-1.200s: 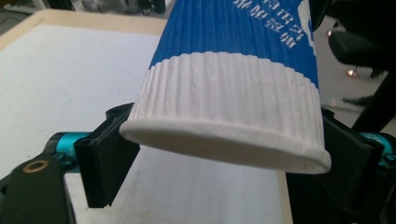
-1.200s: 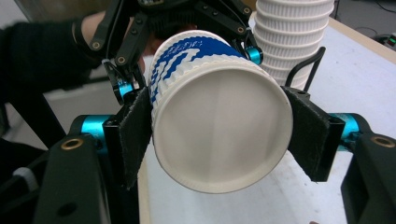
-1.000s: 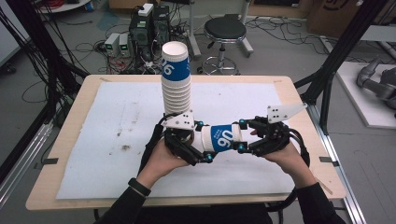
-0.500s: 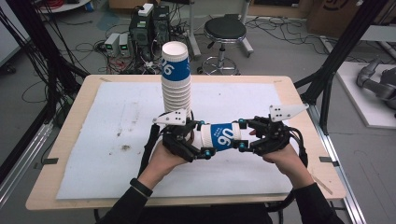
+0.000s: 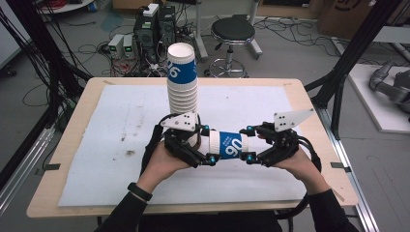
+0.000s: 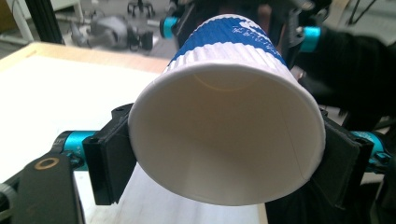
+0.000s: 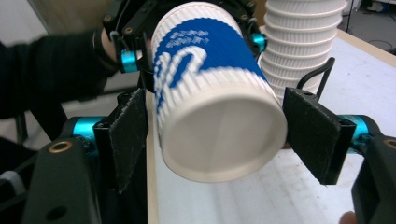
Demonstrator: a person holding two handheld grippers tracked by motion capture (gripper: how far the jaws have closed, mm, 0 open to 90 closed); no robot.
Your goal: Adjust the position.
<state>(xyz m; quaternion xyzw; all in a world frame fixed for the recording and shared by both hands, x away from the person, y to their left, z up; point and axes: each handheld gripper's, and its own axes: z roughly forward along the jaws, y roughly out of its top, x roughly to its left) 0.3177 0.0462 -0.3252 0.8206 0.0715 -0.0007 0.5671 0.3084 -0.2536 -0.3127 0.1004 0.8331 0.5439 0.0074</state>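
Paper cup [image 5: 227,145] lies level above the table [image 5: 72,193], between both tools, near the cup stack [image 5: 182,79]. Left gripper [image 6: 224,161] has just closed onto its rim end; right gripper [image 7: 215,140] has just opened, pads off the base. Judged a handover to the left.

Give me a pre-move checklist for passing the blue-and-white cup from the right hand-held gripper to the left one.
1. Left hand-held gripper pads against the cup at its open rim: ok; its jaws have just been closing.
2. Right hand-held gripper released: ok; jaws just opened, a gap at each pad beside the cup base.
3. Cup undeformed: ok, rim looks round.
4. Cup stack upright: ok.
5. Clearance from the stack: cannot tell; the left hand-held gripper sits right by its foot.
6. Grip firmness: cannot tell.
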